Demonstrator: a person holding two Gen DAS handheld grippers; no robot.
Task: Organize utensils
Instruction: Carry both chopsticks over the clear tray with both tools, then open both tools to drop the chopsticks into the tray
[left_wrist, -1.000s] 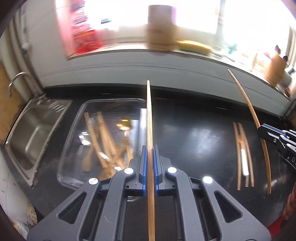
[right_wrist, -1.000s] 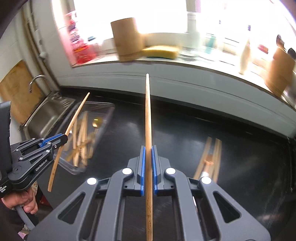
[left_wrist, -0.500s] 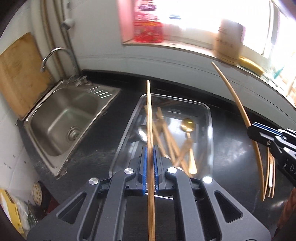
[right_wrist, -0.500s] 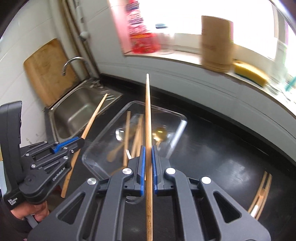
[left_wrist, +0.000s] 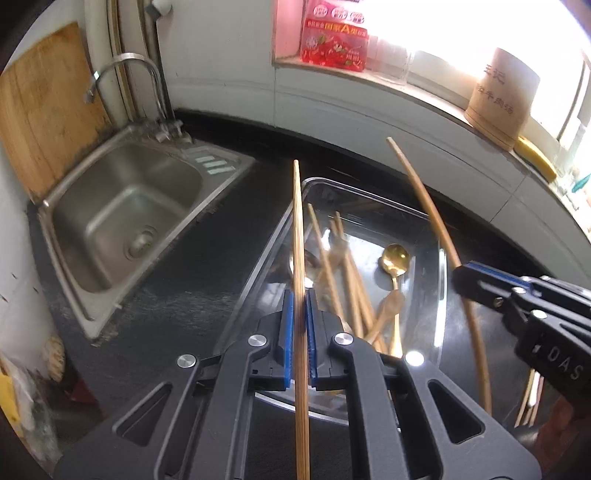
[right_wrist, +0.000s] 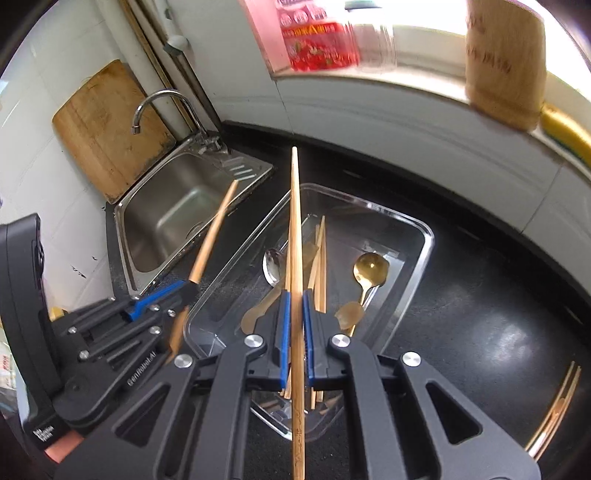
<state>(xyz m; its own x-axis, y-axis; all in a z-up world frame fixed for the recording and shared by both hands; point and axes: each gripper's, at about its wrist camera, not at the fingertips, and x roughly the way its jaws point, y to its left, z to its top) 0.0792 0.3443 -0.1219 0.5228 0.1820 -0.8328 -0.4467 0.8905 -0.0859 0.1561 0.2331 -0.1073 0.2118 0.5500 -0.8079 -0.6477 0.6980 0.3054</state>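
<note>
Your black desk (right_wrist: 480, 295) carries a clear tray (right_wrist: 424, 236) beside the sink (right_wrist: 177, 206); chopsticks and spoons lie inside – more chopsticks (right_wrist: 554, 410) sit apart; your left gripper (left_wrist: 300, 295) clamps one chopstick (left_wrist: 299, 229), your right gripper (right_wrist: 293, 299) another (right_wrist: 294, 221) – both above the tray.

right tongs (left_wrist: 466, 273): "DAS" | left tongs (right_wrist: 184, 286): "GenRobot.AI" | red package (left_wrist: 334, 40): large "A", rest unreadable

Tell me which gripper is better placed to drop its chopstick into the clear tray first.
Right, probably. The right gripper hangs over the clear tray, its chopstick above the utensils; the left gripper sits near the tray's sink-side edge.
</note>
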